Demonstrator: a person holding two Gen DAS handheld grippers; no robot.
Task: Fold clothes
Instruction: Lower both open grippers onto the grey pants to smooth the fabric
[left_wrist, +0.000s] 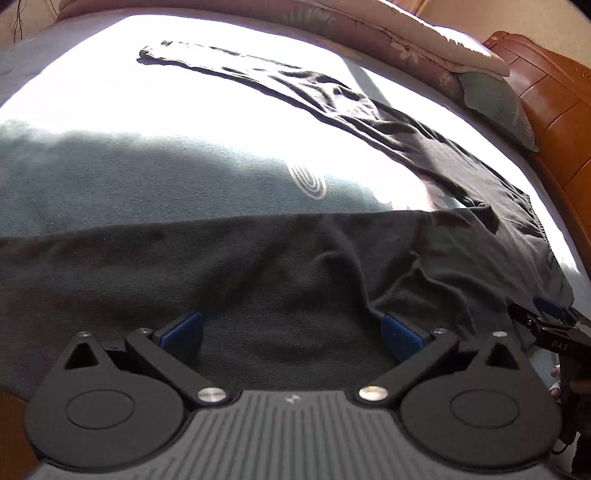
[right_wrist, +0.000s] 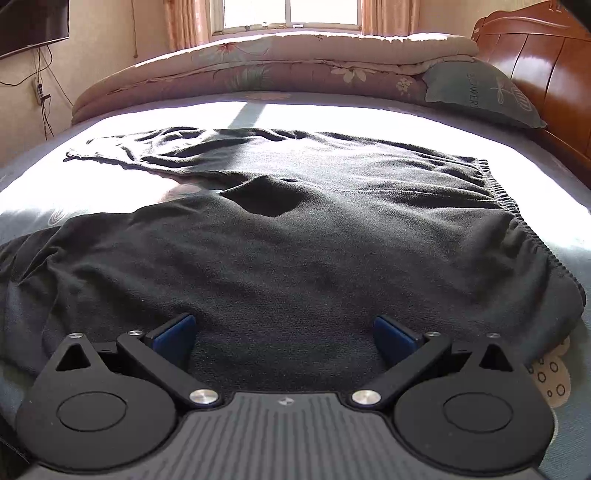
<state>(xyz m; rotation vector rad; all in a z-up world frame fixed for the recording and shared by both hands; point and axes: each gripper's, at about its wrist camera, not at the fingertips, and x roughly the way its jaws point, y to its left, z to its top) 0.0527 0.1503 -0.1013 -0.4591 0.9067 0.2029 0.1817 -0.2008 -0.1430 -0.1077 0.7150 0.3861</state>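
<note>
- Setting: a bedroom; a bed (right_wrist: 332, 110) with a blue-grey patterned sheet takes up most of both views, with strong sunlight washing out its middle.
- Task item: dark trousers (right_wrist: 295, 236) lie spread on the bed, ribbed elastic waistband (right_wrist: 498, 192) toward the headboard side, two legs running off the other way. The far leg (left_wrist: 295, 88) lies long and creased in the sunlit band; the near leg (left_wrist: 184, 266) lies in shadow just ahead of the left gripper.
- Left gripper (left_wrist: 291, 332): jaws spread wide, blue pads (left_wrist: 184, 326) visible on both sides, positioned low over the near leg fabric. Nothing is pinched between the pads; contact with the cloth cannot be confirmed.
- Right gripper (right_wrist: 284, 334): jaws likewise spread wide, over the seat area of the trousers near the waistband end, holding nothing. It also appears at the right edge of the left wrist view (left_wrist: 546, 321).
- Surroundings: a folded floral quilt (right_wrist: 258, 62) lies along the far side of the bed, a teal pillow (right_wrist: 476, 92) beside it, against a wooden headboard (right_wrist: 535, 48).
- Background: a curtained window (right_wrist: 288, 14) behind the quilt; a wall-mounted television (right_wrist: 29, 26) with hanging cables at left.
</note>
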